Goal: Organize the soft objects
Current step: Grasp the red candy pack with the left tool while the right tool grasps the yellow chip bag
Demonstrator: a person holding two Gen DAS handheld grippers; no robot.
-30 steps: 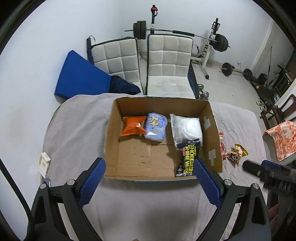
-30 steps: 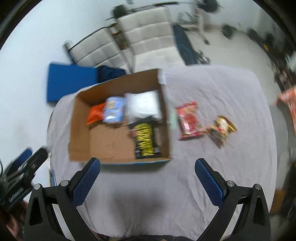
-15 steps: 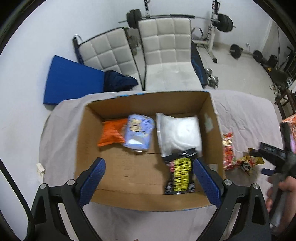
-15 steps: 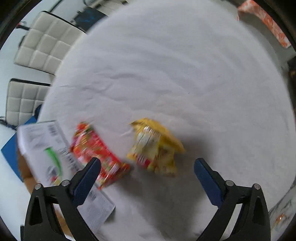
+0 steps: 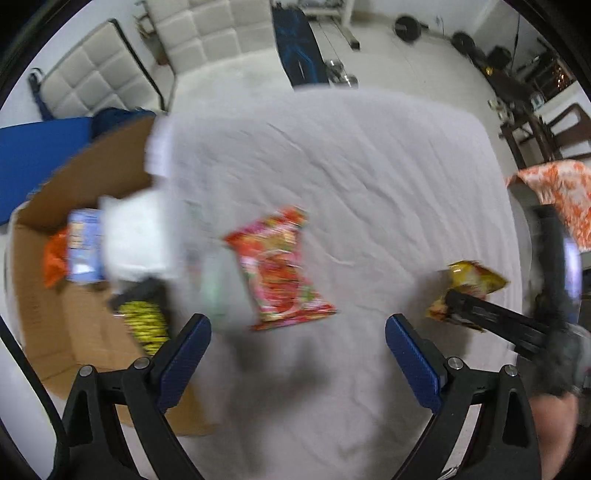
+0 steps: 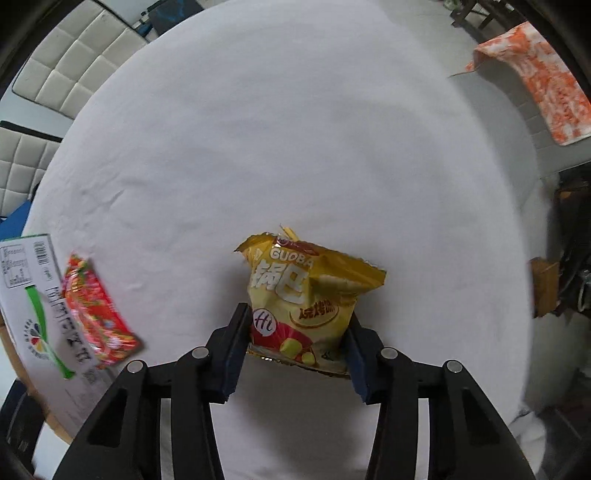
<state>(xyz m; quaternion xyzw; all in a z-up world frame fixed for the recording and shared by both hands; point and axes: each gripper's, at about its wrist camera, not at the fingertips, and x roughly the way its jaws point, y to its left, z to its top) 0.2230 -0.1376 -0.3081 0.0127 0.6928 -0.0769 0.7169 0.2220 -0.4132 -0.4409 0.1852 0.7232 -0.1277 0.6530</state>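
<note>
My right gripper (image 6: 295, 341) is shut on a yellow snack bag (image 6: 306, 291) that rests on the grey-clothed table (image 6: 295, 147); the bag also shows in the left wrist view (image 5: 469, 284). A red snack bag (image 5: 282, 266) lies on the cloth ahead of my open, empty left gripper (image 5: 297, 354), and shows in the right wrist view (image 6: 98, 314). The cardboard box (image 5: 48, 325) at the left holds an orange bag (image 5: 53, 262), a blue bag (image 5: 83, 249), a white bag (image 5: 135, 232) and a black-and-yellow pack (image 5: 146, 321).
White chairs (image 5: 207, 33) stand behind the table, with a blue mat (image 5: 33, 155) at the left. An orange patterned cloth (image 6: 535, 74) lies on furniture at the right. The box's labelled flap (image 6: 33, 314) lies next to the red bag.
The right gripper dropped toward the yellow bag and closed on it. The left gripper swung right from over the box to above the red bag.
</note>
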